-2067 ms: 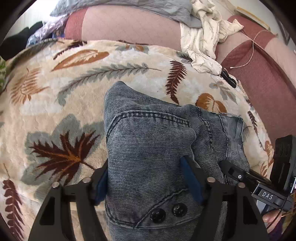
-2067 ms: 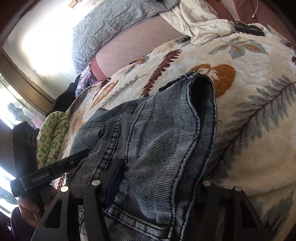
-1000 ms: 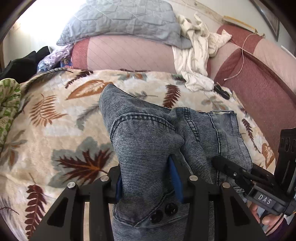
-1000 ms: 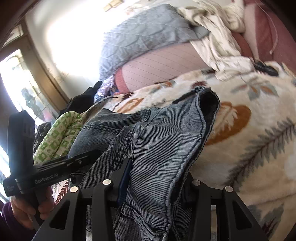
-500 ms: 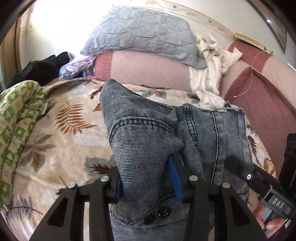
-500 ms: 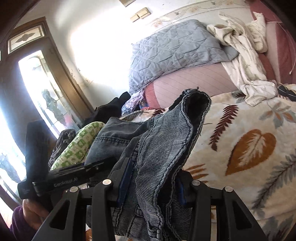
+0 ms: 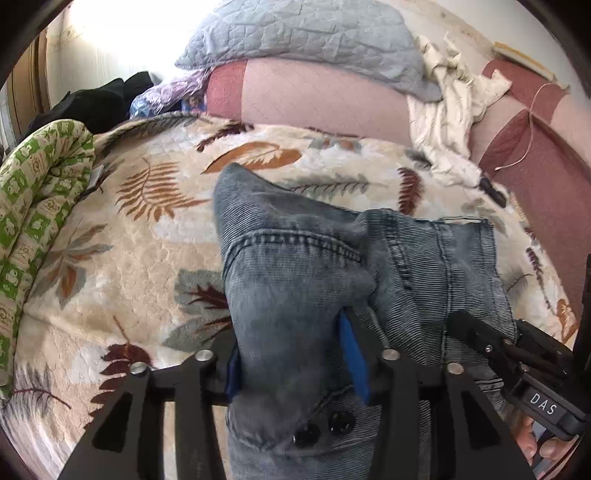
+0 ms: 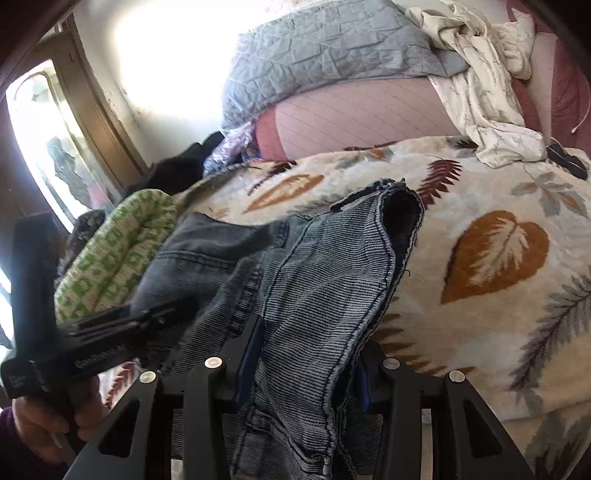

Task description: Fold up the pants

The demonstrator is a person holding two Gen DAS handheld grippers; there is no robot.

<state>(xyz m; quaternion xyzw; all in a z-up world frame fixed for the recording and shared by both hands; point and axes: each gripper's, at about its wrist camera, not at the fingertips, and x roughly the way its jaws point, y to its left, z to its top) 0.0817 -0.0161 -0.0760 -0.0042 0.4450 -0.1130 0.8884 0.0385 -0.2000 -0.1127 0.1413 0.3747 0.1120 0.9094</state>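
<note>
Change: both grippers tipped lower toward the bed; left jaws just widened a little.
Left view: left gripper [image 7: 295, 365] clamps bunched jeans [image 7: 295, 280], blue pads either side.
Right view: right gripper [image 8: 301, 363] pinches denim too.
Surface: leaf blanket [image 8: 491, 258], grey pillow [image 7: 306, 33] behind.

Leaf-print blanket [image 7: 122, 236] on bed, grey pillow [image 7: 306, 37], bright window [image 8: 40, 147] left.

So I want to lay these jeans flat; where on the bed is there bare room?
Bare leaf-print blanket lies between the jeans and the green quilt, and right of the jeans. The head end is crowded: grey pillow, white garment.
</note>
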